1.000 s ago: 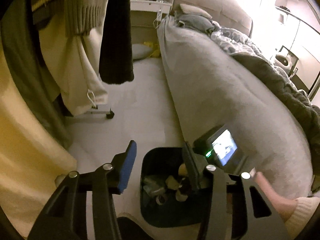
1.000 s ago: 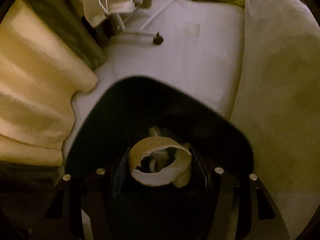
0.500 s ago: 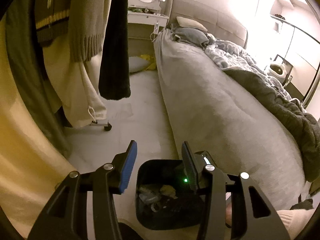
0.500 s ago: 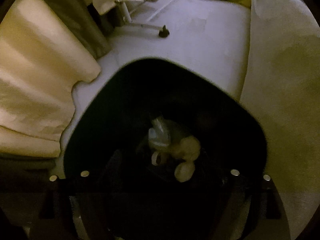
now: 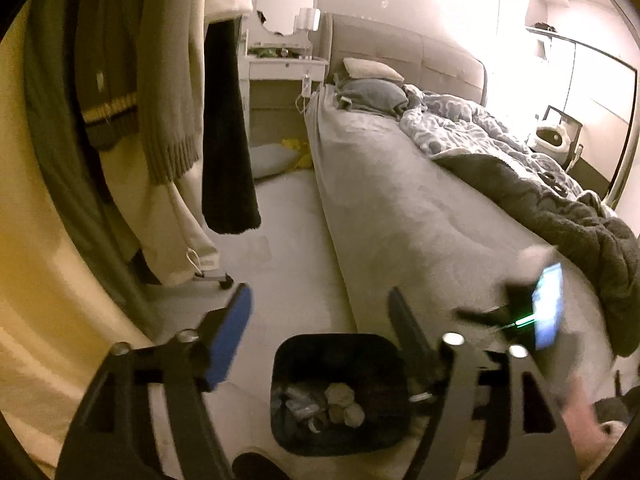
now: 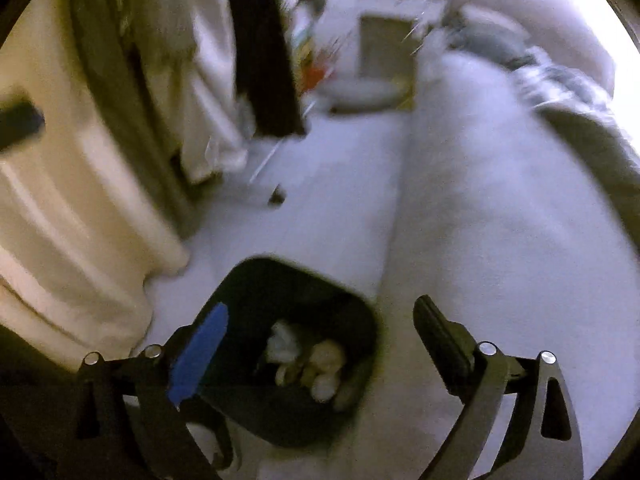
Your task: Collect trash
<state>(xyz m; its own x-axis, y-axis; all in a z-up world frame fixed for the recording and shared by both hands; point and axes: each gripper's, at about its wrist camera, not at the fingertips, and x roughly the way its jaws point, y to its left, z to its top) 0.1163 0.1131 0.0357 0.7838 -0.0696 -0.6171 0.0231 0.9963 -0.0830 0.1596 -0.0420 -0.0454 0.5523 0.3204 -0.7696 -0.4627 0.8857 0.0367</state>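
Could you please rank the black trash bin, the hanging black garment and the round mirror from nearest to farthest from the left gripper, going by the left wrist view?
1. Black trash bin: on the floor just below the open left gripper, beside the bed.
2. Hanging black garment: ahead and to the left, above the floor.
3. Round mirror: at the far wall, over the white vanity.

This is a bedroom in a home. A bed (image 5: 420, 208) with a padded headboard (image 5: 404, 52), a pillow (image 5: 370, 69) and rumpled blankets (image 5: 520, 168) fills the right side. Beside its head stands a white dressing table (image 5: 286, 67) with a round mirror (image 5: 284, 4). Clothes (image 5: 168, 92) hang on a wheeled rack at the left, and a small black bin (image 5: 340, 392) sits on the pale floor (image 5: 288, 248).
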